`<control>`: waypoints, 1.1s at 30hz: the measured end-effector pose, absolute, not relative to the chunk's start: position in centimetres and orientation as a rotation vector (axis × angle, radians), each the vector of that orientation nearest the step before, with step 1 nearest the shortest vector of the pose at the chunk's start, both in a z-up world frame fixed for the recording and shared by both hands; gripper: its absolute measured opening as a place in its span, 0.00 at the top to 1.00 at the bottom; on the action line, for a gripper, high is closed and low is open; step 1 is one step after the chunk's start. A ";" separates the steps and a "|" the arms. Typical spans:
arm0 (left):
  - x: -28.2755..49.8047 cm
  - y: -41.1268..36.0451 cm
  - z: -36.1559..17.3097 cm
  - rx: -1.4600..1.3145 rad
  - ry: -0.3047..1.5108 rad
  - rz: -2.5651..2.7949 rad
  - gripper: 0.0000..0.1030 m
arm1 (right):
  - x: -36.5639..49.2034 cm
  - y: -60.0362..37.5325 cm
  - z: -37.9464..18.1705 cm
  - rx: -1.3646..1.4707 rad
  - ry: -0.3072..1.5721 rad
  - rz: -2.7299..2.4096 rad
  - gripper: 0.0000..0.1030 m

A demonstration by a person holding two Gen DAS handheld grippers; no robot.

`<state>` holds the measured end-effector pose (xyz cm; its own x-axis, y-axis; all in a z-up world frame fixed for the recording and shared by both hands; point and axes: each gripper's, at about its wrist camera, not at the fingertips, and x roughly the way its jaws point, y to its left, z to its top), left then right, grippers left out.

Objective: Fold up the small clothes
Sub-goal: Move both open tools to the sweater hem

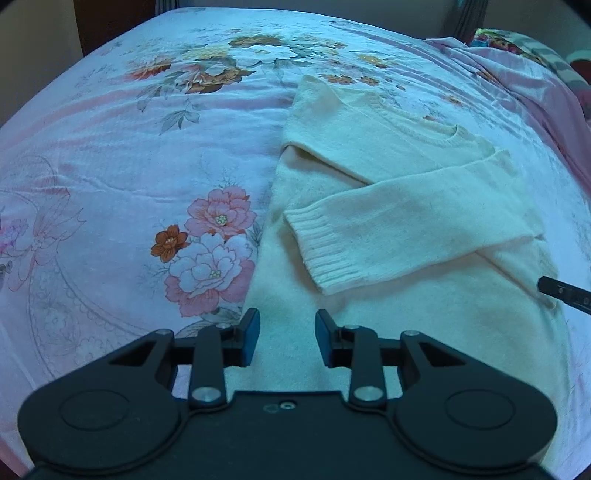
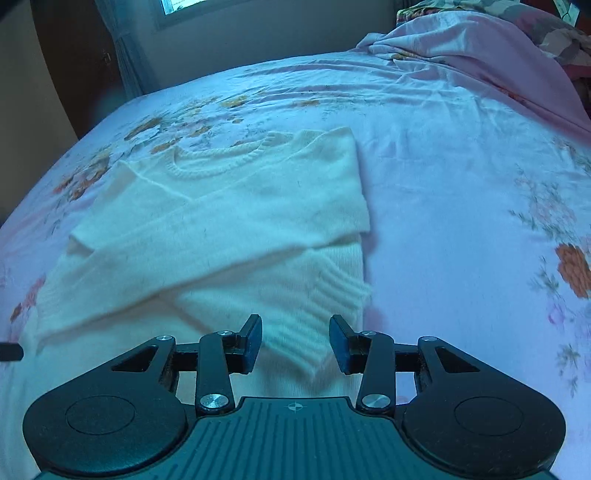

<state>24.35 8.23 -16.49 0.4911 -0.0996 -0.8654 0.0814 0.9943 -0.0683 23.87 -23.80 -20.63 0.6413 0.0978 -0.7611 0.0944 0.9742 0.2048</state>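
A small cream knit sweater (image 1: 399, 206) lies flat on the bed, both sleeves folded across its chest. It also shows in the right wrist view (image 2: 236, 221). My left gripper (image 1: 287, 341) is open and empty, just above the sweater's lower left part. A ribbed sleeve cuff (image 1: 328, 251) lies ahead of it. My right gripper (image 2: 295, 343) is open and empty, with the other ribbed cuff (image 2: 314, 321) between its fingers, not pinched. The right gripper's tip shows at the right edge of the left wrist view (image 1: 561, 291).
The bed is covered by a pink floral sheet (image 1: 147, 166). A crumpled pink cover and pillows (image 2: 480, 48) lie at the far right. A wall, curtain and window (image 2: 177, 7) stand beyond the bed's far edge.
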 end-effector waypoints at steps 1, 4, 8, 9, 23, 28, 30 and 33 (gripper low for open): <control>24.2 8.3 -16.9 -0.015 1.063 -0.106 0.70 | 23.3 -23.7 -20.7 0.229 0.879 -0.007 0.60; 23.7 8.5 -18.1 -0.002 1.081 -0.102 0.70 | 22.1 -23.7 -21.5 0.229 0.895 -0.013 0.60; 22.7 8.6 -17.2 -0.007 1.073 -0.114 0.70 | 20.8 -23.6 -20.4 0.262 0.873 0.005 0.60; 22.5 8.8 -16.9 -0.008 1.068 -0.113 0.70 | 20.5 -23.6 -20.0 0.281 0.866 0.011 0.60; 18.9 11.6 -17.0 0.009 1.066 -0.062 0.69 | 13.3 -20.7 -19.7 0.222 0.895 0.010 0.60; 16.8 13.4 -16.7 0.020 1.066 -0.050 0.69 | 10.3 -21.3 -19.9 0.235 0.917 -0.008 0.60; 16.1 14.4 -17.3 -0.001 1.092 -0.062 0.69 | 8.9 -21.8 -20.2 0.250 0.937 -0.017 0.60; 14.9 15.0 -17.5 -0.025 1.111 -0.086 0.69 | 6.6 -22.5 -20.6 0.275 0.959 -0.024 0.60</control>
